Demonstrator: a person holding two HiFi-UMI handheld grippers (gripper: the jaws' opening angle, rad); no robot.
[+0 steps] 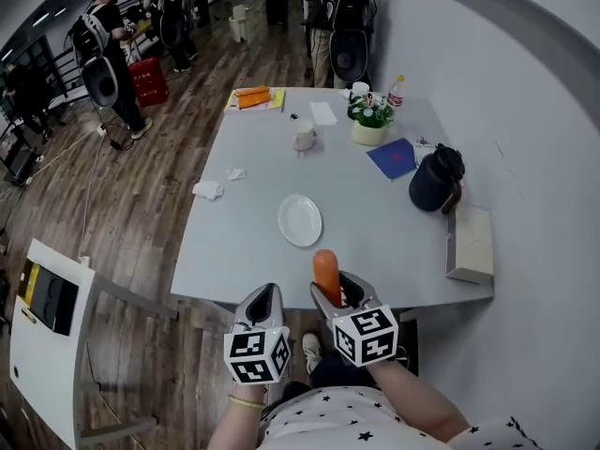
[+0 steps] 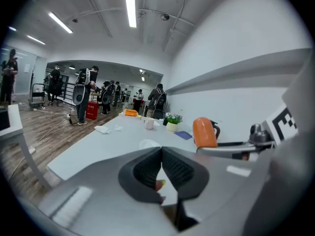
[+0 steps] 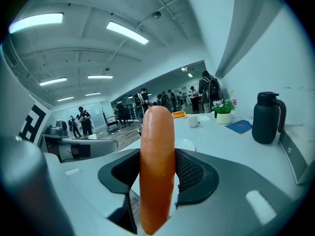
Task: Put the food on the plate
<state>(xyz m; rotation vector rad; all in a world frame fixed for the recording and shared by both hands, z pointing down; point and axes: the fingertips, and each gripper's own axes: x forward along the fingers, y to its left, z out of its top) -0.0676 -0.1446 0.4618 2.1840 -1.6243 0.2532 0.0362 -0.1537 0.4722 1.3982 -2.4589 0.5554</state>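
The right gripper (image 1: 339,293) is shut tight on an orange sausage (image 3: 157,171). The sausage stands up straight between its jaws, over the near edge of the grey table (image 1: 244,242). The left gripper (image 1: 265,300) is just beside it on the left. Its jaws are pressed together with nothing in them.

The white plate (image 1: 300,220) lies a little farther in, near the middle of the table. It is empty, with bare table all around it. A crumpled tissue (image 1: 208,189) sits by the left edge. A dark jug (image 1: 436,178) and a pale box (image 1: 471,242) sit by the right edge. A cup (image 1: 303,136) and a flower pot (image 1: 371,120) stand on the far side.
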